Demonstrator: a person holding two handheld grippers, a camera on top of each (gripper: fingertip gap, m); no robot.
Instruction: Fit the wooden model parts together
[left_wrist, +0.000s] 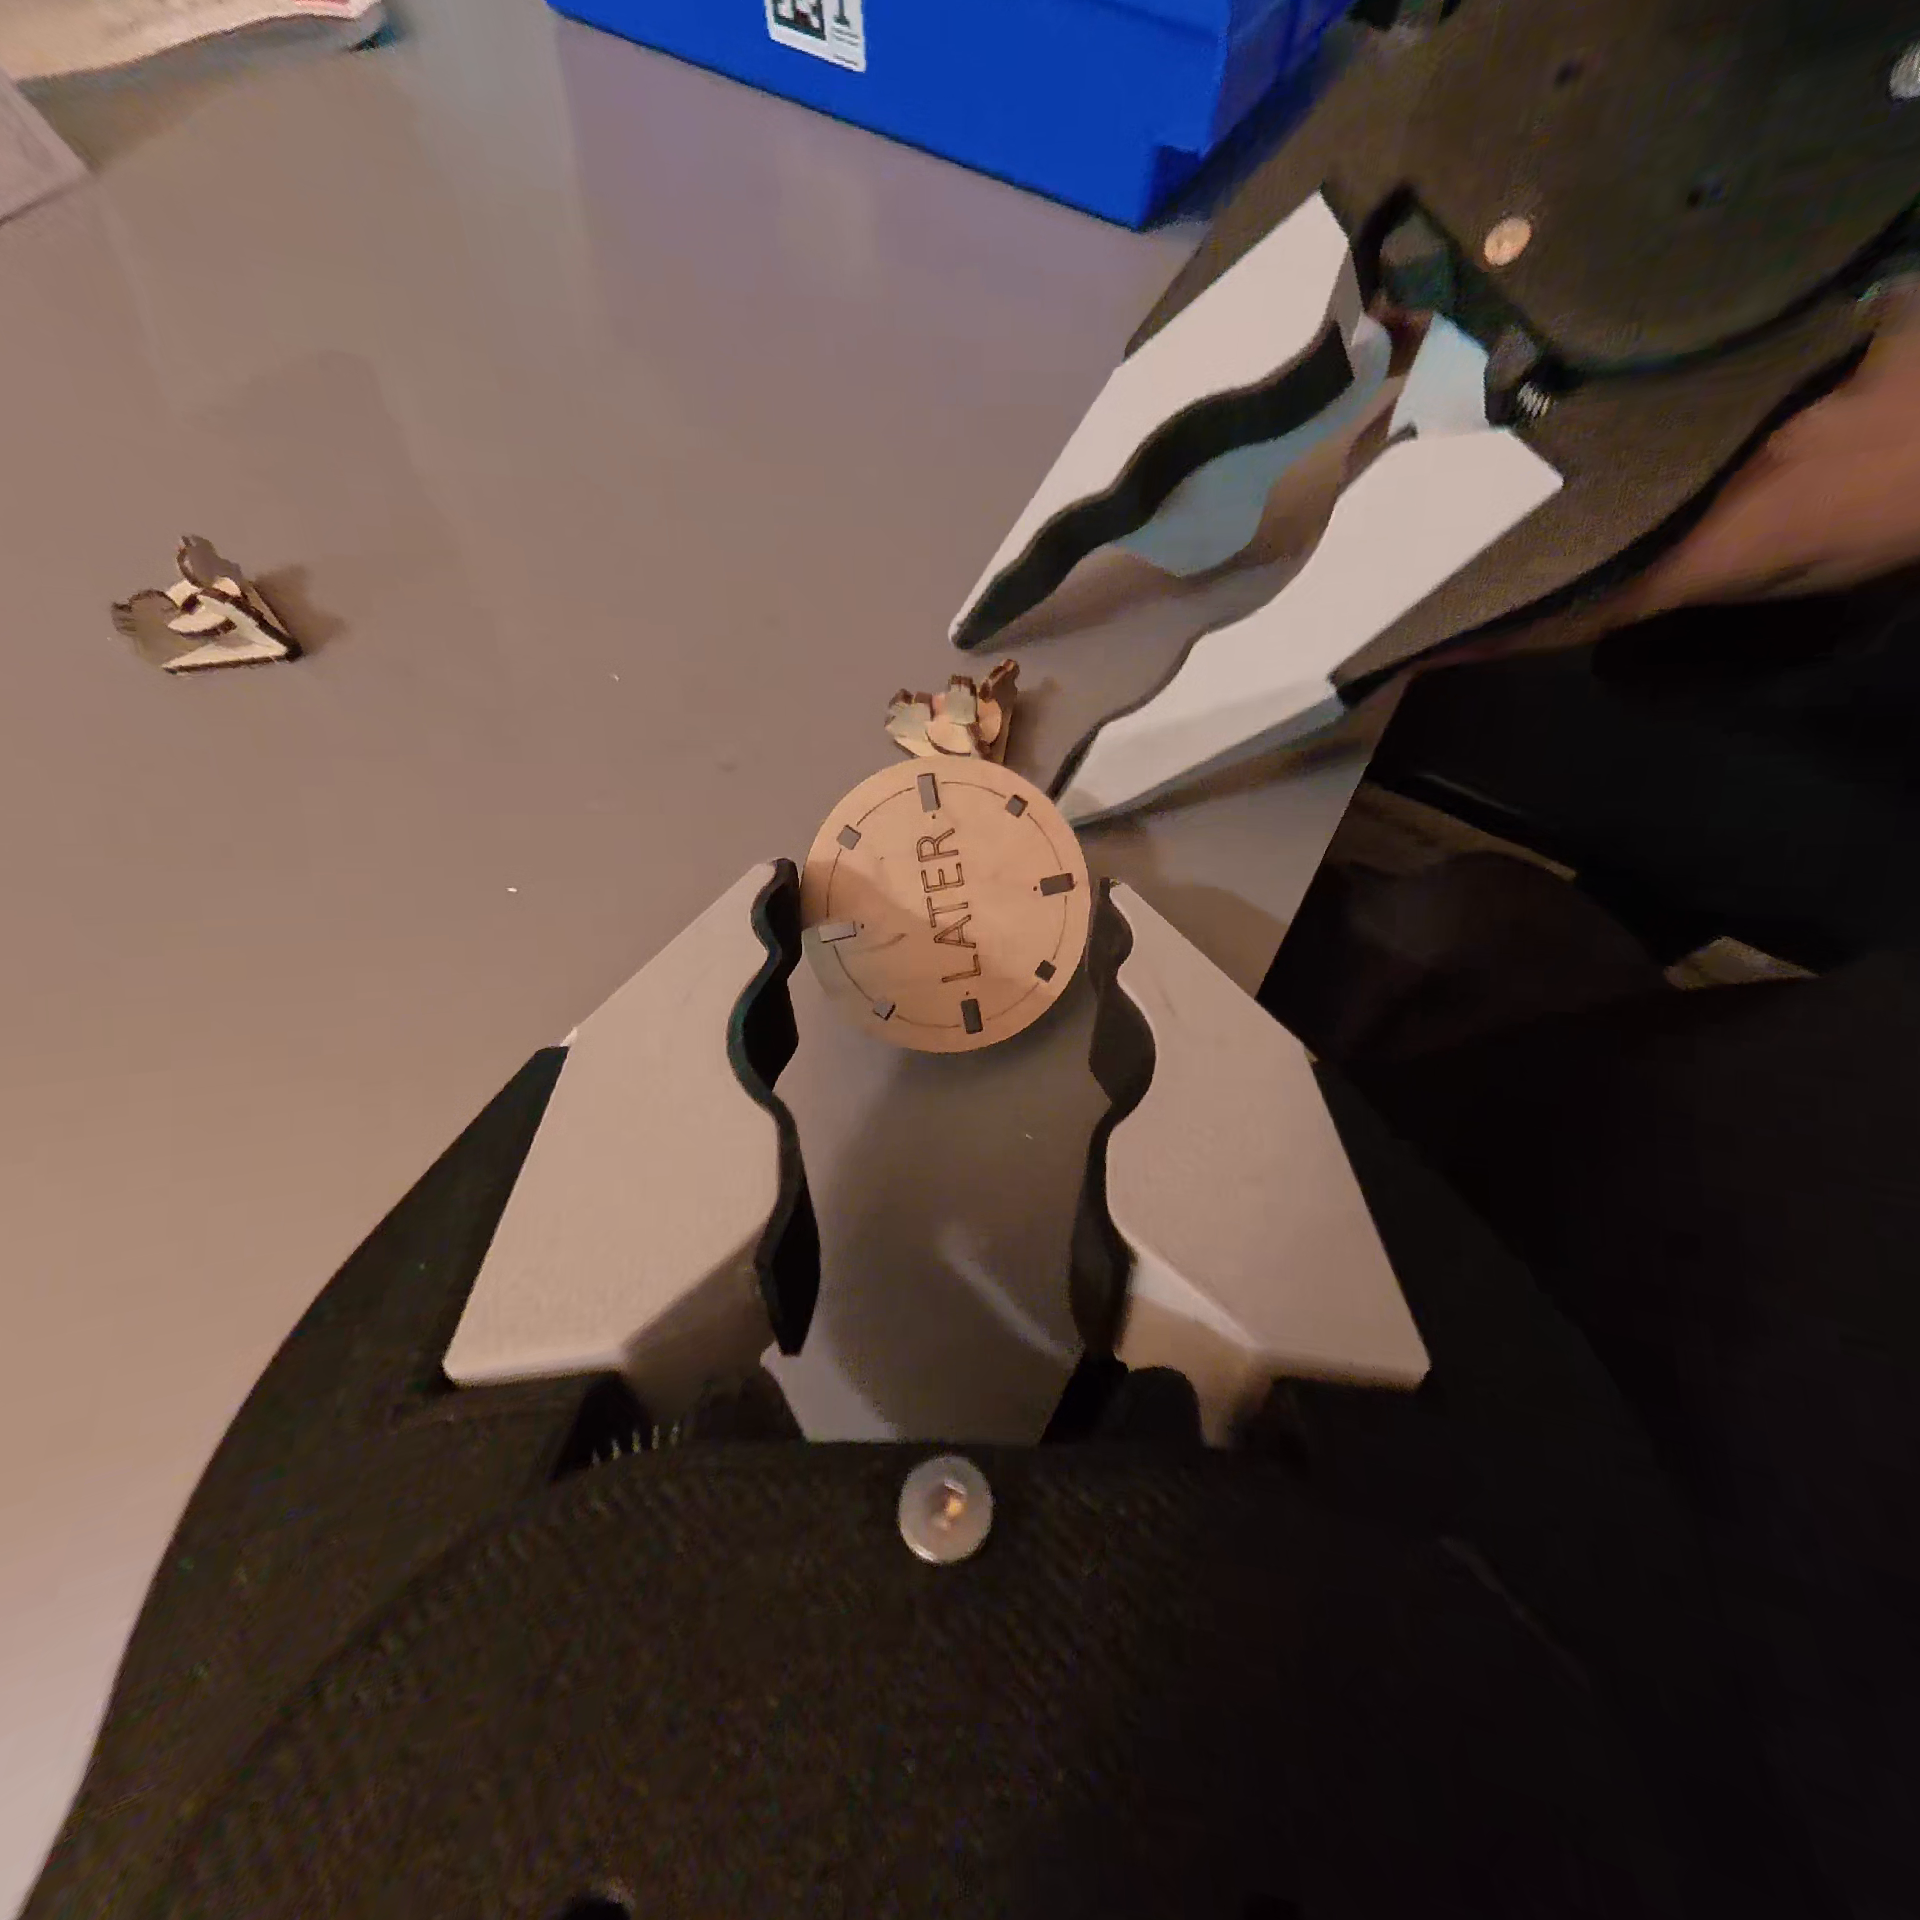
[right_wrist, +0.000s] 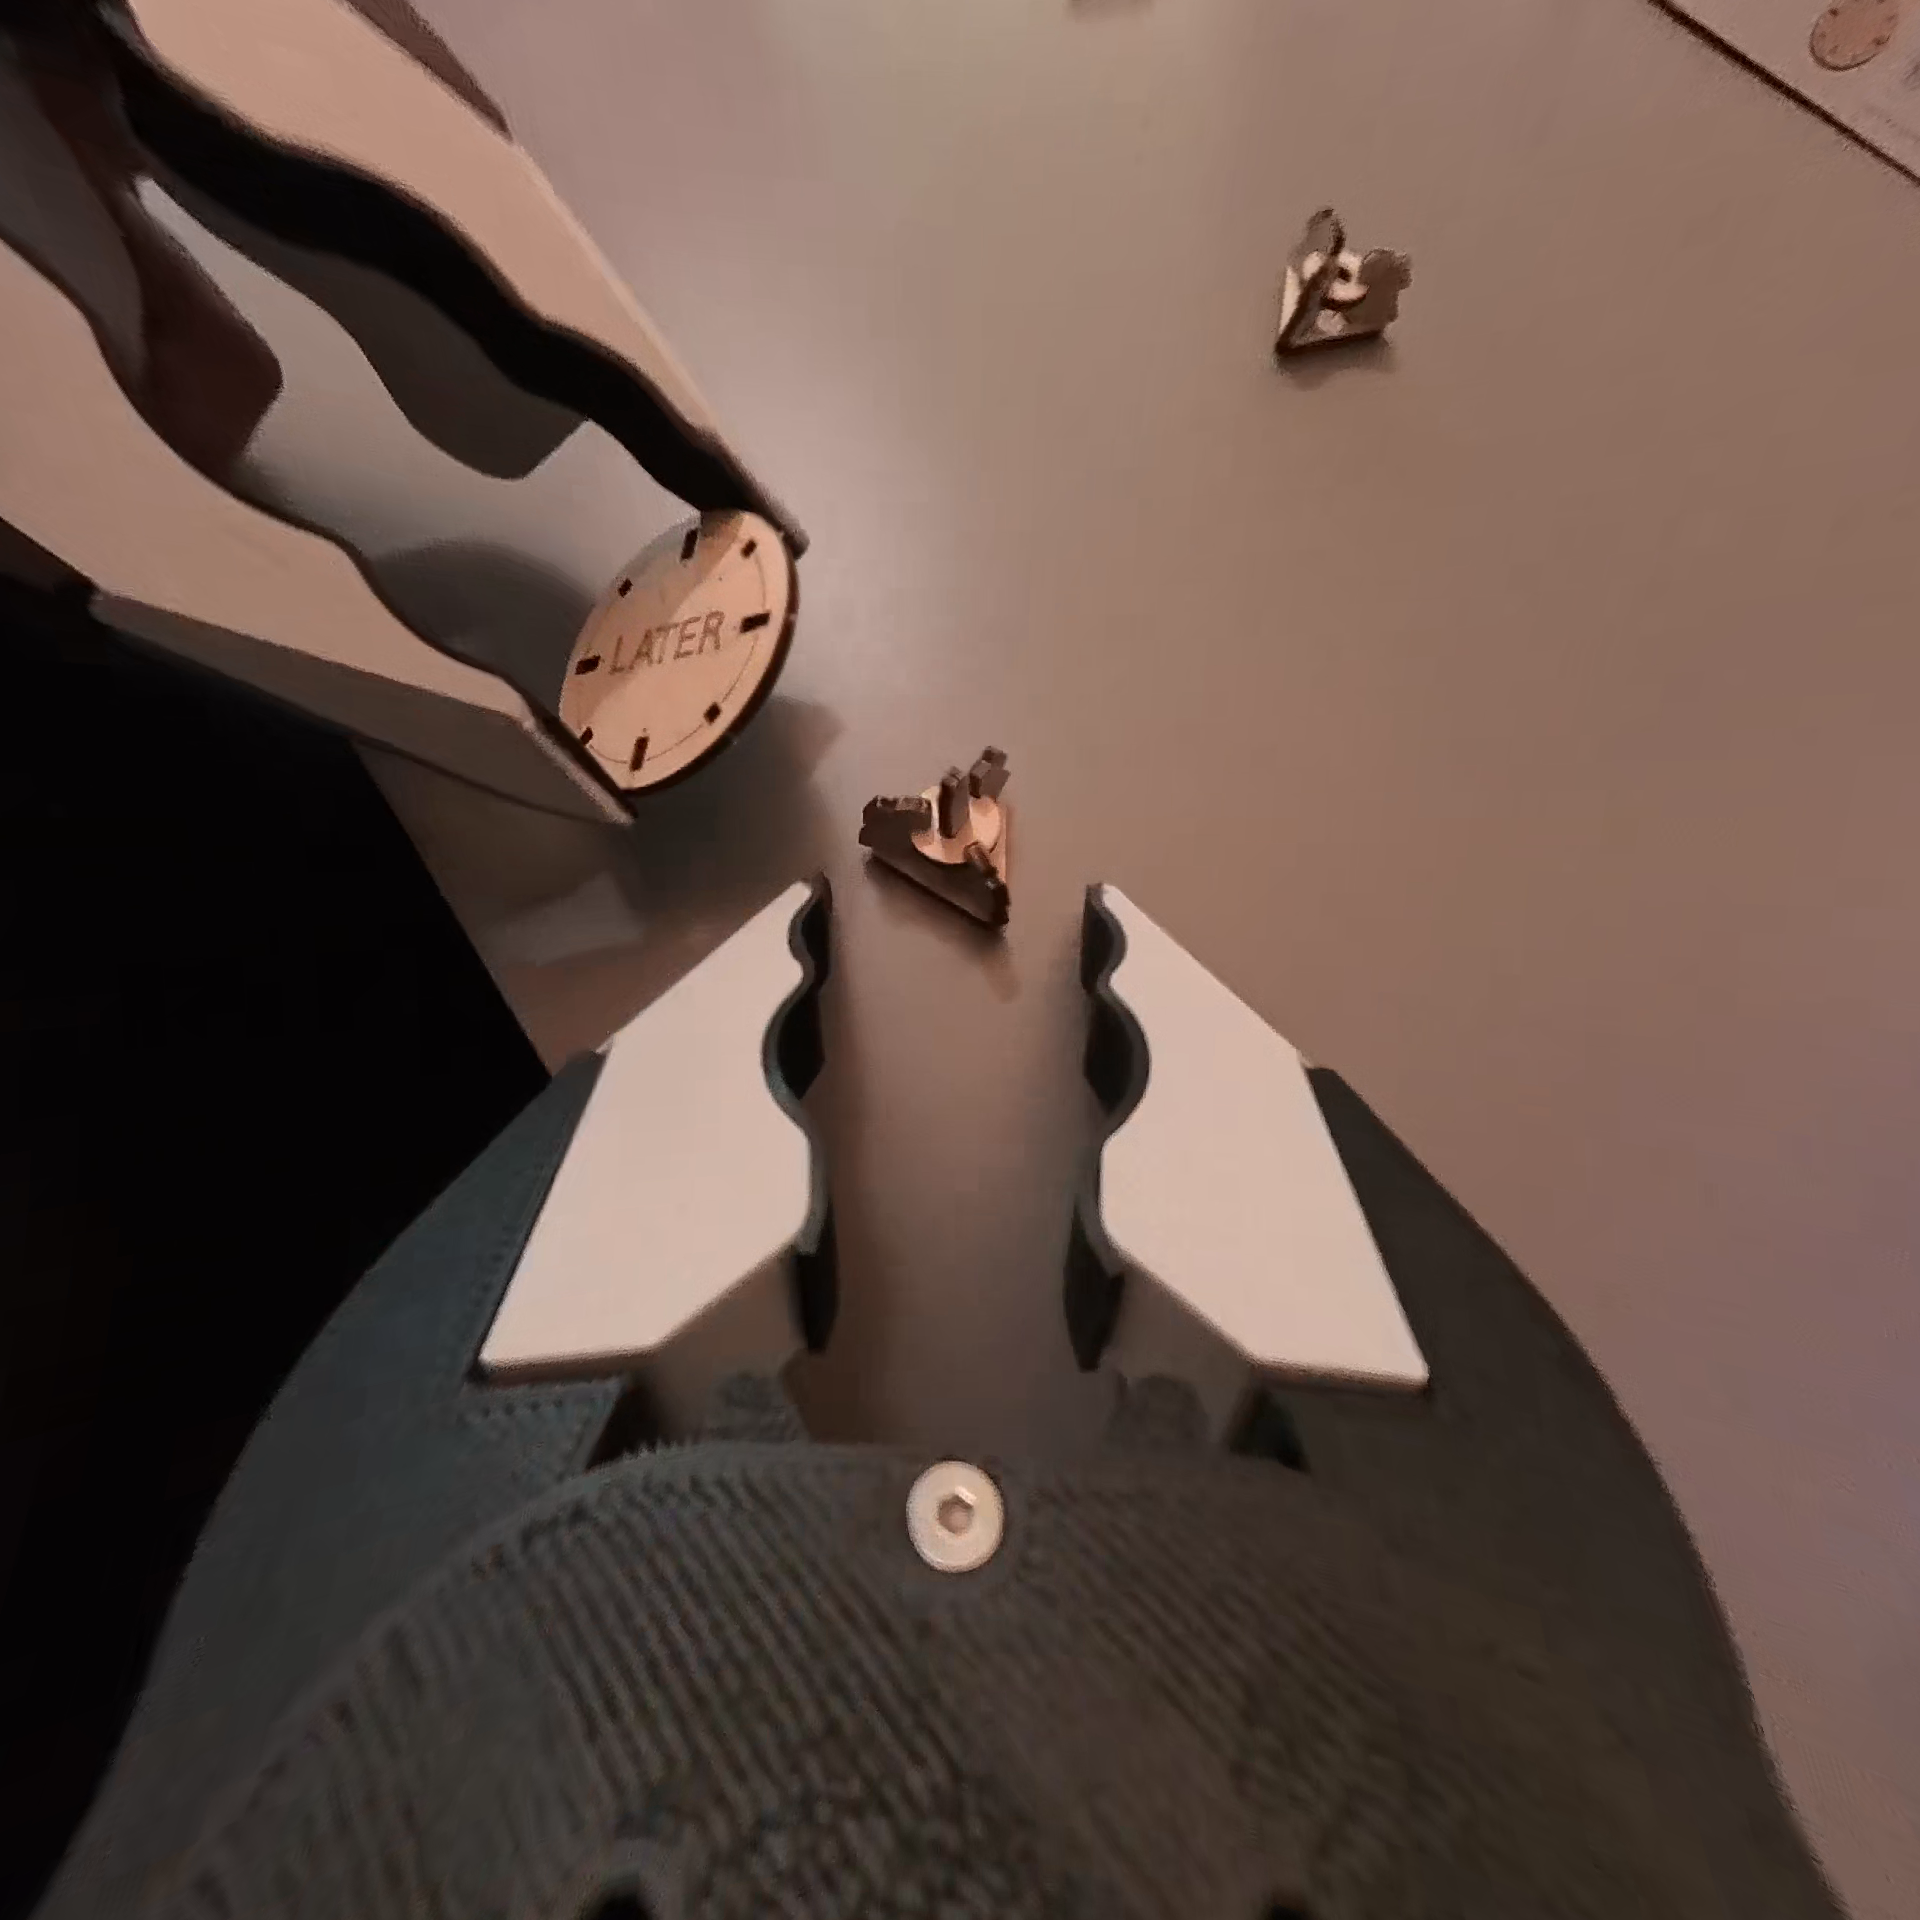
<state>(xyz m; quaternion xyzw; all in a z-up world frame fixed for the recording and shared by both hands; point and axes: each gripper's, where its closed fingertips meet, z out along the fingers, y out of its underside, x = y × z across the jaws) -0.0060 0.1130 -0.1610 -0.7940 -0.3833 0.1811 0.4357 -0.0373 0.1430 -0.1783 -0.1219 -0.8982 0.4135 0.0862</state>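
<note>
Left wrist view shows the left tool (left_wrist: 945, 914) clamped on a round wooden disc (left_wrist: 951, 909), held above the counter (left_wrist: 468, 416). Right tool (right_wrist: 956, 914) stands apart and empty, a small wooden triangle piece (right_wrist: 940, 836) lying just beyond its fingertips.

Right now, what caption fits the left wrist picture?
Left gripper clamps a round wooden disc above the grey table.
</note>
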